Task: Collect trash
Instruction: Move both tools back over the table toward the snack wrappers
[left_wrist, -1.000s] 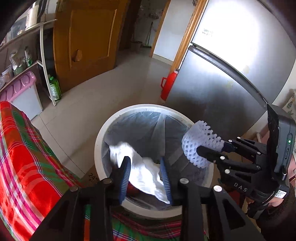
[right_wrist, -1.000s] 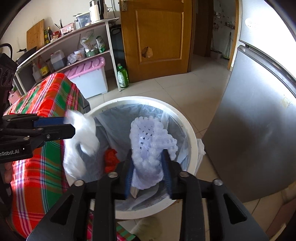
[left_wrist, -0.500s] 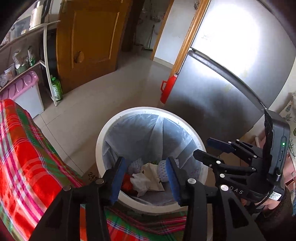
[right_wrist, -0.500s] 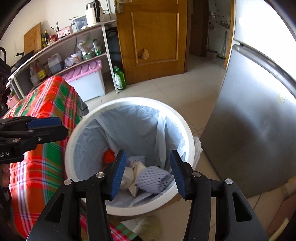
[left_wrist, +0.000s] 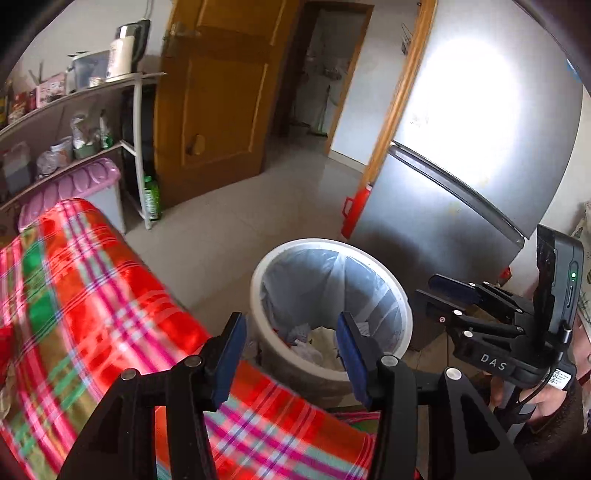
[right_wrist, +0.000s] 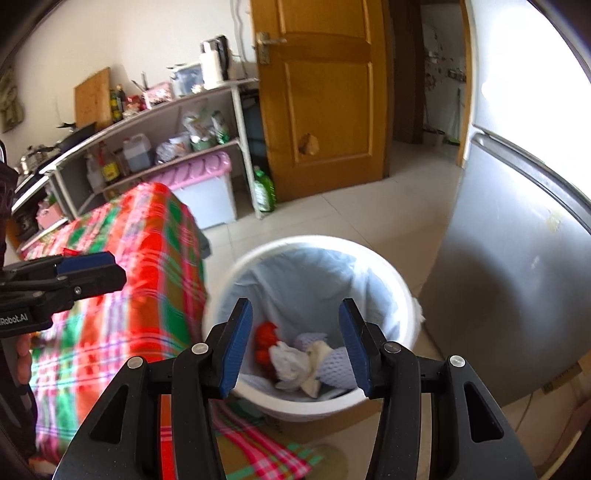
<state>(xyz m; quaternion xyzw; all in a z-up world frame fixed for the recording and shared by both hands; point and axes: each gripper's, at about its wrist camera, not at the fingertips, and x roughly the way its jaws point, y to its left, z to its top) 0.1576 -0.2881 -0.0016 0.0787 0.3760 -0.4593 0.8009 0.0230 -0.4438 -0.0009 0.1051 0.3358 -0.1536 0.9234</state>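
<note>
A white trash bin (right_wrist: 402, 295) with a pale liner stands on the floor between the table and the fridge; it also shows in the left wrist view (left_wrist: 399, 295). Inside lie a white crumpled tissue (right_wrist: 291, 363), a white foam fruit net (right_wrist: 334, 363) and red scraps (right_wrist: 264, 338). My left gripper (left_wrist: 290, 349) is open and empty above the table edge near the bin; it also shows in the right wrist view (right_wrist: 86, 271). My right gripper (right_wrist: 295, 345) is open and empty above the bin; it also shows in the left wrist view (left_wrist: 439, 291).
A table with a red and green plaid cloth (left_wrist: 85, 295) lies left of the bin. A silver fridge (right_wrist: 517, 258) stands right of it. Shelves with bottles (right_wrist: 147, 147), a pink-lidded box (right_wrist: 207, 184), a green bottle (right_wrist: 264, 192) and a wooden door (right_wrist: 325, 96) are behind.
Both grippers opened and dropped the tissue and the foam net into the bin. Both have since pulled up and back from the bin.
</note>
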